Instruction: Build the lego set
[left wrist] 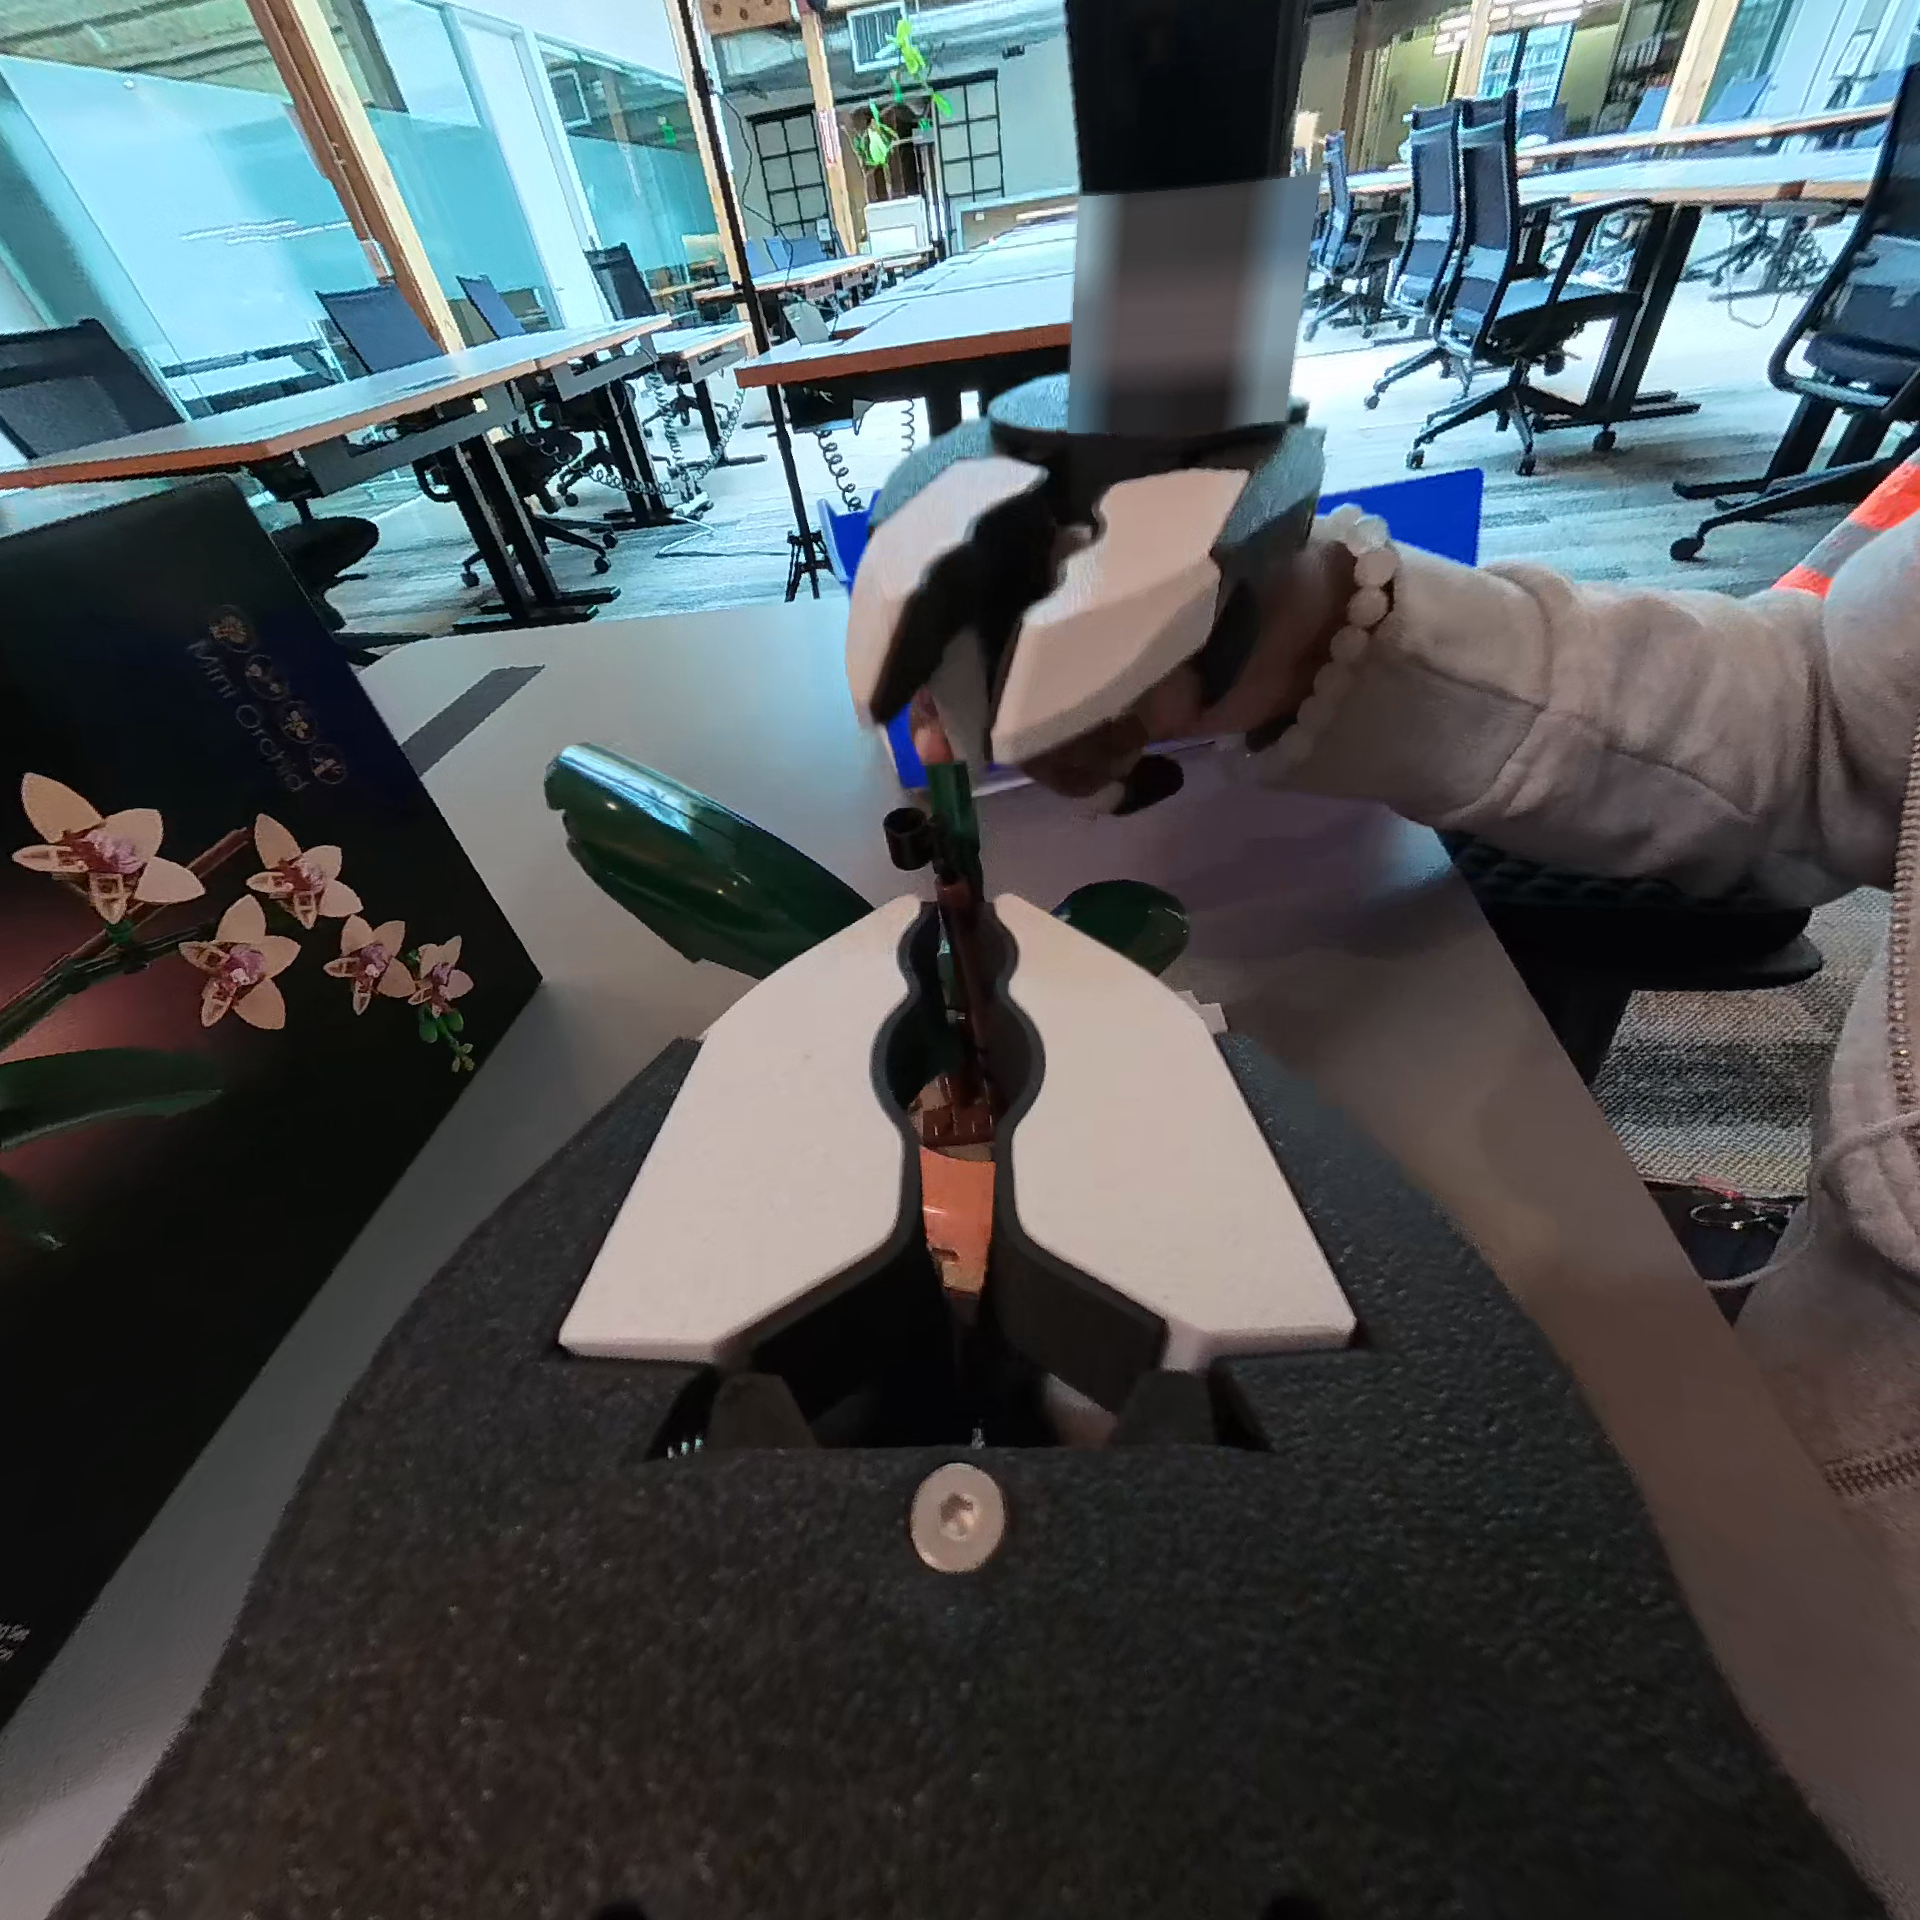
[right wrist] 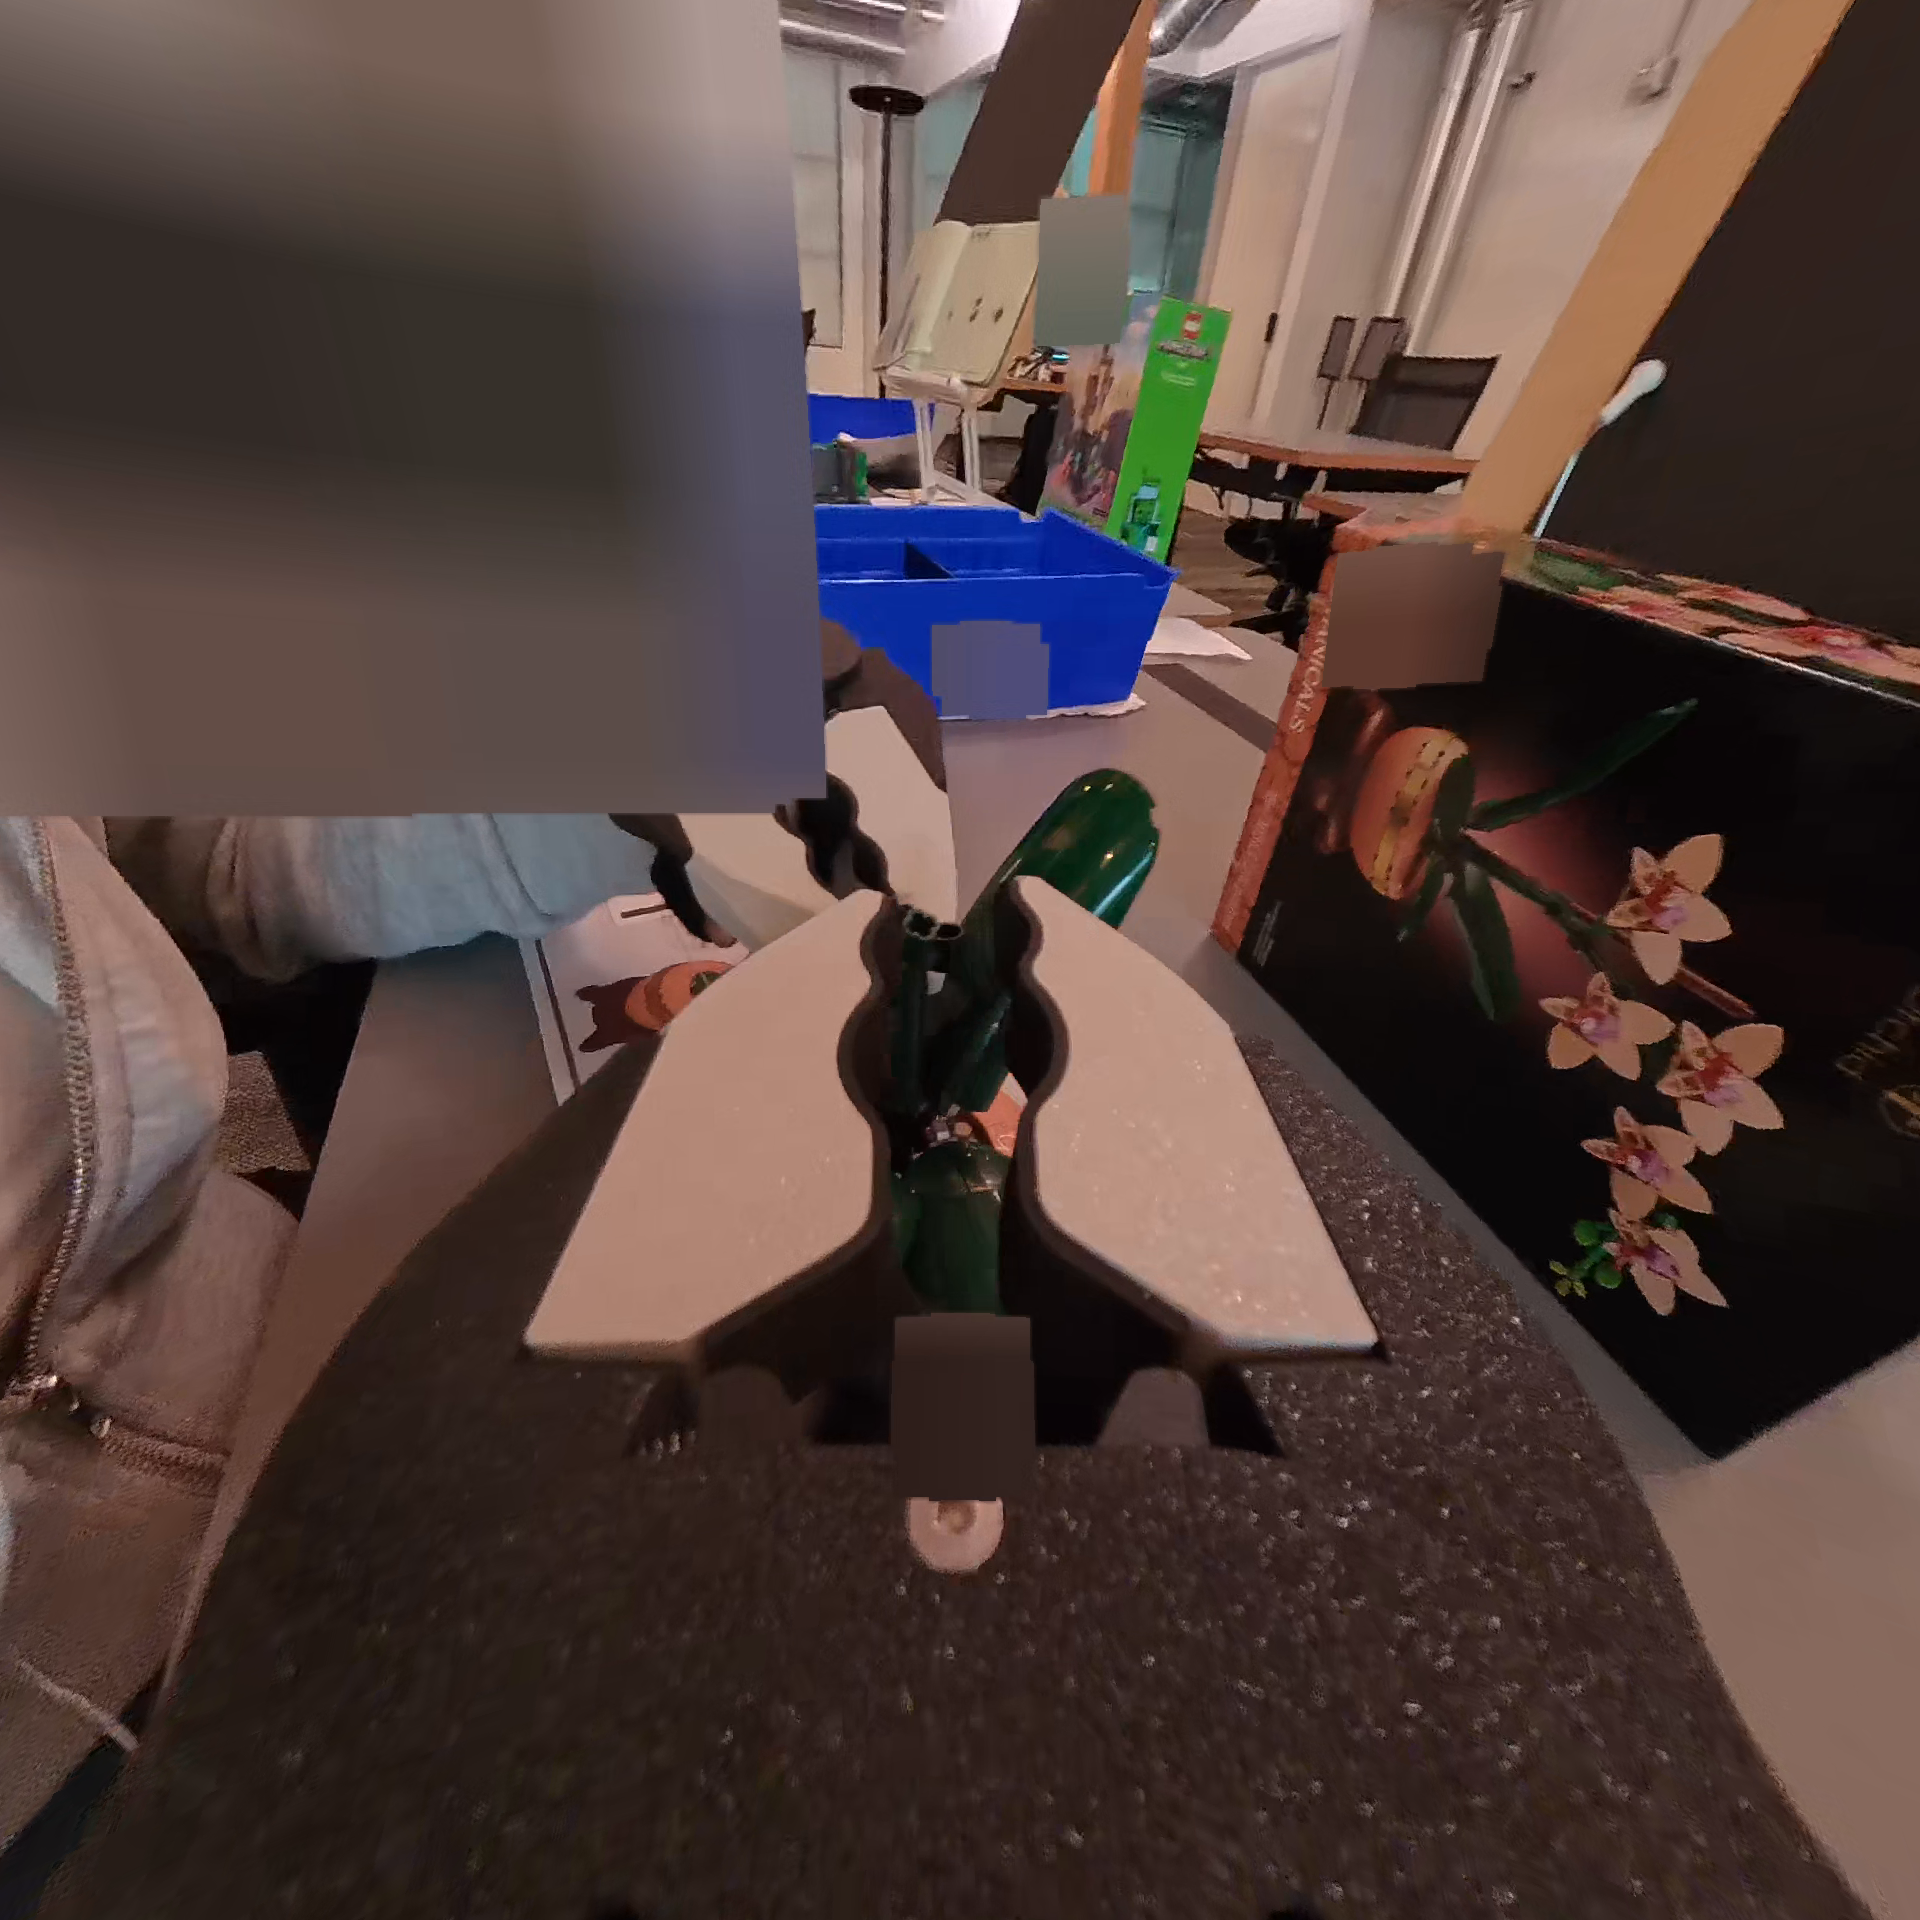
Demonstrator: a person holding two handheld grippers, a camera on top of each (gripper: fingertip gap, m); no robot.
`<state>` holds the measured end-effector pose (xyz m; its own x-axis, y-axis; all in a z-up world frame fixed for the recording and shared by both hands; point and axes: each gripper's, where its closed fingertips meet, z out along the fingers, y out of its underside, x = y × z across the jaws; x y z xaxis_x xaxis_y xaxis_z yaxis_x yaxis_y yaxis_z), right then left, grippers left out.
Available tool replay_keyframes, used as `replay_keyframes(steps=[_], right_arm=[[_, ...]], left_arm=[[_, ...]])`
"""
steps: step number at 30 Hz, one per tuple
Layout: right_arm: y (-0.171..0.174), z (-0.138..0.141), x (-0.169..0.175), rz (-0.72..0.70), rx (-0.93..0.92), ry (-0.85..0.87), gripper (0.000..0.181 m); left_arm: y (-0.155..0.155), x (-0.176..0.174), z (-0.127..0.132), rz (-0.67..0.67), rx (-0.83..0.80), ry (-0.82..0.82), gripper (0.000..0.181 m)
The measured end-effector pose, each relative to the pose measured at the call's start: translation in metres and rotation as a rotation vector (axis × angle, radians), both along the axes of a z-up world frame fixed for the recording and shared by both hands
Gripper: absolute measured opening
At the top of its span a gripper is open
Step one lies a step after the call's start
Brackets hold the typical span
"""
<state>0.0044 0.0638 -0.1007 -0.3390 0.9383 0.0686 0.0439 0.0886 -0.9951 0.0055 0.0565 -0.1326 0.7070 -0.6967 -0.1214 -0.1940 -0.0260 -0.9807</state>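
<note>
My left gripper (left wrist: 956, 912) is shut on the peach Lego pot (left wrist: 958, 1195) with its brown top. A brown stem (left wrist: 961, 977) rises from the pot between the fingers. My right gripper (left wrist: 951, 727) comes down from above and is shut on the green stem piece (left wrist: 954, 795) at the top of the brown stem. A small black clip (left wrist: 906, 834) sticks out beside it. In the right wrist view my right gripper (right wrist: 948, 902) closes on the stem top (right wrist: 928, 927), with dark green leaves (right wrist: 945, 1195) below. A left finger (right wrist: 894, 769) shows behind.
The orchid set box (left wrist: 208, 935) stands at the left, also in the right wrist view (right wrist: 1558, 987). Large green leaves (left wrist: 686, 852) spread over the grey table (left wrist: 727, 686). A blue bin (right wrist: 987, 613) stands behind. An instruction booklet (right wrist: 623, 987) lies near a person's sleeve (left wrist: 1558, 707). My two grippers' fingertips are within a few centimetres of each other.
</note>
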Motion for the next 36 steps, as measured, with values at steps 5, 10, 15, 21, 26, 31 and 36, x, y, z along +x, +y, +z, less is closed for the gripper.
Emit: replay_keyframes(steps=[5,10,15,21,26,31,36], right_arm=[[-0.002,-0.013,0.005,-0.041,0.050,-0.140,0.022],[-0.011,-0.022,0.001,-0.098,0.147,-0.206,0.021],[-0.009,-0.024,-0.003,-0.153,0.200,-0.240,0.018],[-0.005,-0.024,-0.007,-0.212,0.206,-0.266,0.011],[-0.005,-0.024,-0.008,-0.258,0.205,-0.287,0.012],[-0.008,-0.024,-0.007,-0.262,0.146,-0.289,0.007],[-0.007,-0.025,-0.004,-0.254,0.085,-0.262,0.006]], left_arm=[[-0.001,-0.003,0.002,0.010,0.004,0.005,0.010],[-0.003,-0.001,-0.001,0.005,0.006,0.048,0.013],[-0.003,0.000,-0.003,0.005,0.009,0.073,0.014],[-0.003,0.002,-0.007,0.006,0.015,0.086,0.014],[-0.002,0.002,-0.008,0.015,0.019,0.096,0.014],[0.003,0.004,-0.009,0.053,0.048,0.117,0.012],[0.008,0.006,-0.009,0.096,0.050,0.090,0.007]])
